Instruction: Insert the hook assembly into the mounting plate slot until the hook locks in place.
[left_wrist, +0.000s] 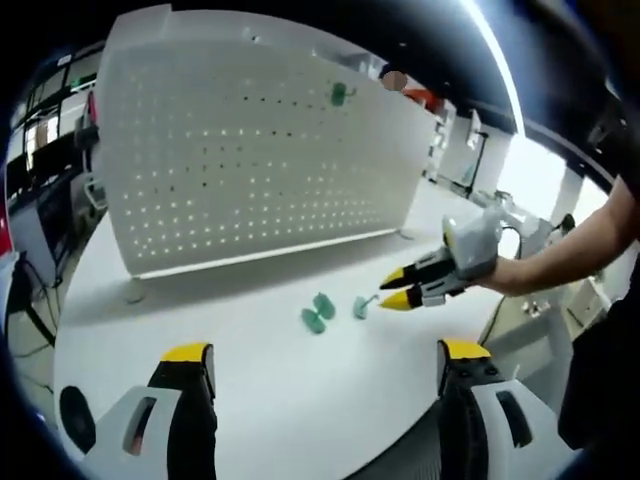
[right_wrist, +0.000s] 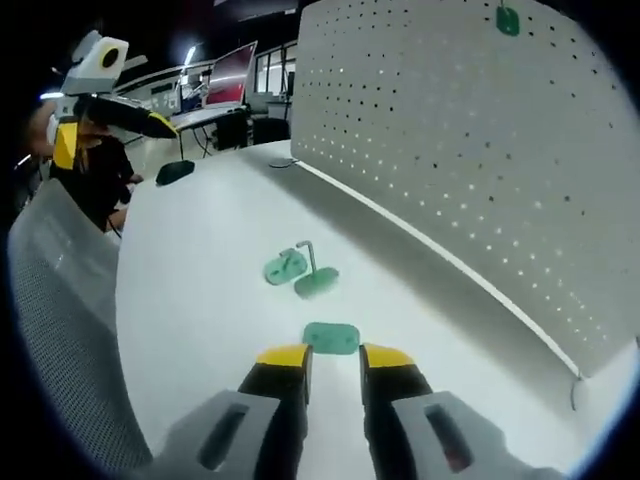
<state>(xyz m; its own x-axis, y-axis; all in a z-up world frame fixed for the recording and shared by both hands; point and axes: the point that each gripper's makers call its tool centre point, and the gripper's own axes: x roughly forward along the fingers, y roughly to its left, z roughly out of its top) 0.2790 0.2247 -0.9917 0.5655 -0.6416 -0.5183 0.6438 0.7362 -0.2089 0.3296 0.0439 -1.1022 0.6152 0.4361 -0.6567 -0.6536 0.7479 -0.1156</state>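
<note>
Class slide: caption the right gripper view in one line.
Right tongs near a green plate on the table, pegboard behind.

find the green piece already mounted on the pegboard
It hangs near the top of the white pegboard: green plate upper right of centre in the left gripper view, and top edge in the right gripper view.

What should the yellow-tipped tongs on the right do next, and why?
Probably ease the right gripper forward and close on the nearest green piece. Its jaws stand slightly apart with nothing between them, that piece lies on the table just past their tips, and one green piece already sits on the pegboard.
</note>
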